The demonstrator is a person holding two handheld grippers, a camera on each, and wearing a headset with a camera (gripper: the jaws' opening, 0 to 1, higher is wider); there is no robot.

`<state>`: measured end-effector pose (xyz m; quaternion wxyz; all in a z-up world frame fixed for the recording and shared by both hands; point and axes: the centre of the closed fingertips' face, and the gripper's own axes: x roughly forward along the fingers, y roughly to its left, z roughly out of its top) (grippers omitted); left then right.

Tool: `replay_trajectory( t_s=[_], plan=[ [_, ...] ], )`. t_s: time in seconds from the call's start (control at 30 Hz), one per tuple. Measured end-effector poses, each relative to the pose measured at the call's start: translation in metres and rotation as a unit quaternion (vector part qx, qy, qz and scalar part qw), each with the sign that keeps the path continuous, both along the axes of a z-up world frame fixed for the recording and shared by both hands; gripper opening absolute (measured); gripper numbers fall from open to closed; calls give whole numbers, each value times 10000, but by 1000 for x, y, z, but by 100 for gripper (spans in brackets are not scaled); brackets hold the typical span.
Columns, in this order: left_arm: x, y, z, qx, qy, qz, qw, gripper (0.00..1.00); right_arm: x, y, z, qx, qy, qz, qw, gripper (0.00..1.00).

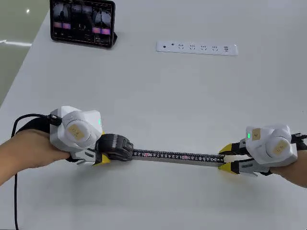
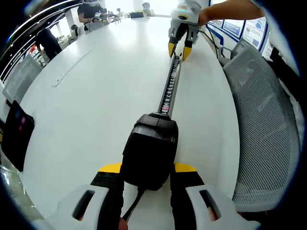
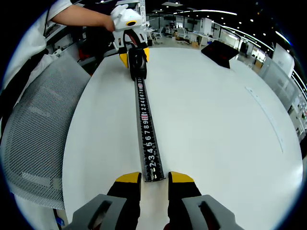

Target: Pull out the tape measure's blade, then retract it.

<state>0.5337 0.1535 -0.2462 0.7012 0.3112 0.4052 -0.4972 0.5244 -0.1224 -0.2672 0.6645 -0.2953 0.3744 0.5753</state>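
The blade (image 1: 177,156) runs left-right, case (image 1: 115,146) to right tongs (image 1: 225,158).

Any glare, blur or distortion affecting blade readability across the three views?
Head view: even light, soft shadows, blade numerals small and hard to read. Left gripper view: far end of the table blown out, dark case shows little detail. Right gripper view: blade numerals sharp near the jaws, fisheye bows the table edge.
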Motion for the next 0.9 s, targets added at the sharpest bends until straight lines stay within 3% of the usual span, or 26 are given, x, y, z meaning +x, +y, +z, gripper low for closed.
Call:
replay_trajectory(
  t_s=[0.1,0.2,0.27,0.47,0.57,0.9],
  plan=[
    [0,0,1,-37,3,19,10000,33,0,0,3,78,26,-117,9999,20],
    [1,0,5,-175,38,170,9997,37,2,7,11,403,162,-512,9977,24],
    [0,-1,7,-302,66,291,9991,38,1,8,13,357,118,-451,9983,25],
    [0,-2,10,-407,17,432,9982,40,-2,13,17,413,111,-530,9977,26],
    [2,-4,16,-627,-32,676,9957,45,-2,15,21,506,101,-700,9962,28],
    [-1,-5,27,-857,-135,874,9924,53,-2,19,26,624,75,-1131,9916,42]
  ],
)
